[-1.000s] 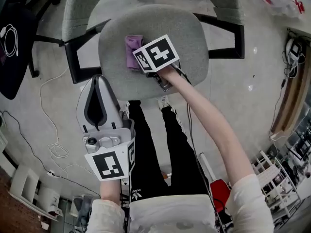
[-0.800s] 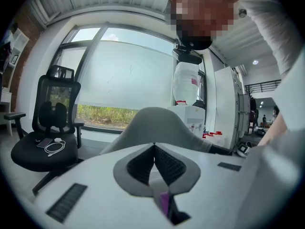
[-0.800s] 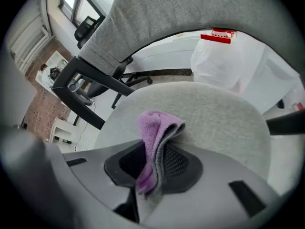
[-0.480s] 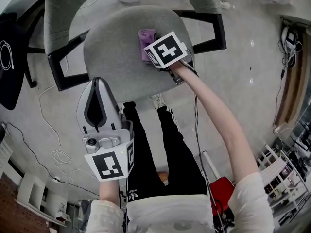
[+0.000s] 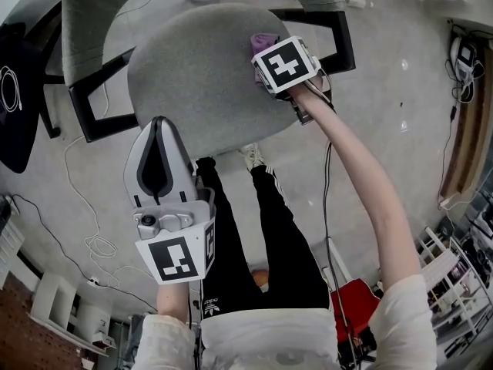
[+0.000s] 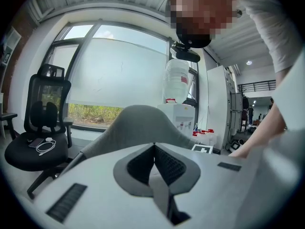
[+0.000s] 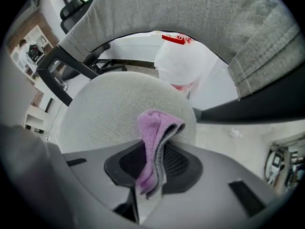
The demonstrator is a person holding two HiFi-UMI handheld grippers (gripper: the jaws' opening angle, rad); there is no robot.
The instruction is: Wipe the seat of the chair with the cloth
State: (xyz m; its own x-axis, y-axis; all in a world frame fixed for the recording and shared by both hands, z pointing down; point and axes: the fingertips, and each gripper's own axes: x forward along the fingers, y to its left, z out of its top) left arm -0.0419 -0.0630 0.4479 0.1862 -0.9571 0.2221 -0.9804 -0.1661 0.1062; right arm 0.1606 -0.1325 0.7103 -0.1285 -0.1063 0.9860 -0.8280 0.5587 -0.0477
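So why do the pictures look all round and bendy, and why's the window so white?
Both gripper views are wide-angle, so edges curve and corners go dark; in the left gripper view the window is washed out by daylight; the head view bends too.

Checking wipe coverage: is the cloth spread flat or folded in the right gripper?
Folded: the cloth sits doubled over, pinched in the right gripper.

We see soft, even daylight and only faint shadows. In the left gripper view the window (image 6: 119, 66) glows, nearly blown out. Glare spots dot the floor (image 5: 416, 91), upper right in the head view. All frames bend and darken at their edges.
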